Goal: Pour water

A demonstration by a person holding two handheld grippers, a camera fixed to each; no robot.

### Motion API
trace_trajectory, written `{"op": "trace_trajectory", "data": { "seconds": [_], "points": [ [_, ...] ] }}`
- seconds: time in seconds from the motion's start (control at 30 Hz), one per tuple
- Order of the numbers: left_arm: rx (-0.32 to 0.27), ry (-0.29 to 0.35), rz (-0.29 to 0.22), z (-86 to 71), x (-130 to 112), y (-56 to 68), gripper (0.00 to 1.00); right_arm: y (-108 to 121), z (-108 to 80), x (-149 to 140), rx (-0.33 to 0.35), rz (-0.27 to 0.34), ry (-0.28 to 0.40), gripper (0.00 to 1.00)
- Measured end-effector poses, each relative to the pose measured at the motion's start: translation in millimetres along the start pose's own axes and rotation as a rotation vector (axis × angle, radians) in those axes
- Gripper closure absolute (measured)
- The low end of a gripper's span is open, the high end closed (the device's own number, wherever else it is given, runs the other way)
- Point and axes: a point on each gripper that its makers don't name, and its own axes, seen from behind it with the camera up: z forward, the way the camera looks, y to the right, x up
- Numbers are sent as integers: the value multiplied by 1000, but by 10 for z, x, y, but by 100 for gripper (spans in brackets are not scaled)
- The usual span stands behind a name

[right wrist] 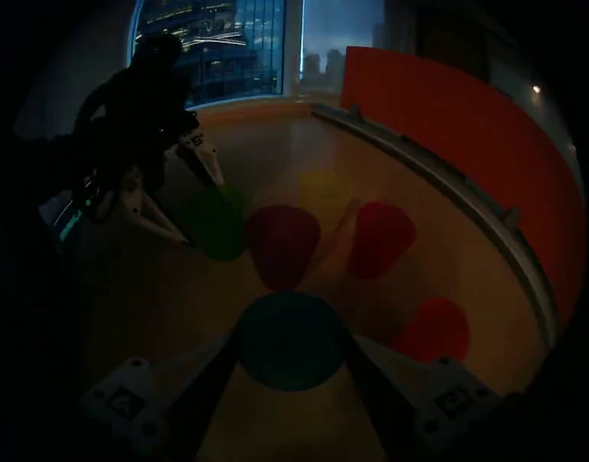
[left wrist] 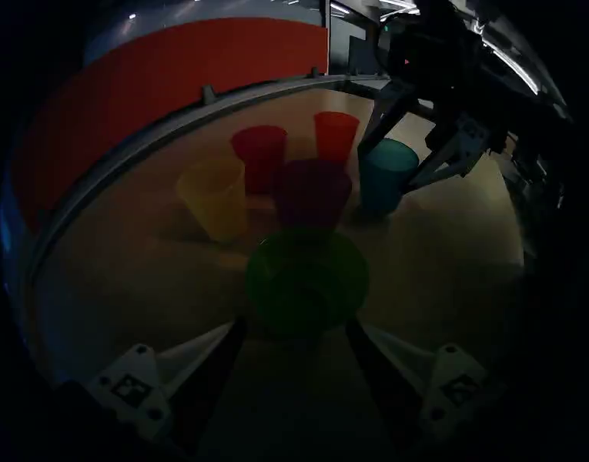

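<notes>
The green translucent plastic cup (left wrist: 308, 281) stands upright on the wooden table (left wrist: 448, 254), mouth open upward. It is nearest to me in the left gripper view, between the two fingers of my left gripper (left wrist: 294, 327). I cannot tell if they press it. The teal plastic cup (left wrist: 386, 173) also stands upright, farther away and to the right, between the fingers of my right gripper (right wrist: 291, 346). The light is too dim to see water in either cup.
</notes>
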Motion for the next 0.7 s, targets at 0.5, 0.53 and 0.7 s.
{"op": "trace_trajectory", "data": {
  "seconds": [0.5,0.53,0.7],
  "points": [
    [-5,-2,2,-76,-56,11,7,3,8,-68,-5,15,-8,2],
    [-5,-1,3,-78,-56,11,7,0,2,-77,-6,14,-9,2],
    [-1,0,6,-84,-57,9,7,-8,-20,-114,-10,19,-9,2]
  ]
}}
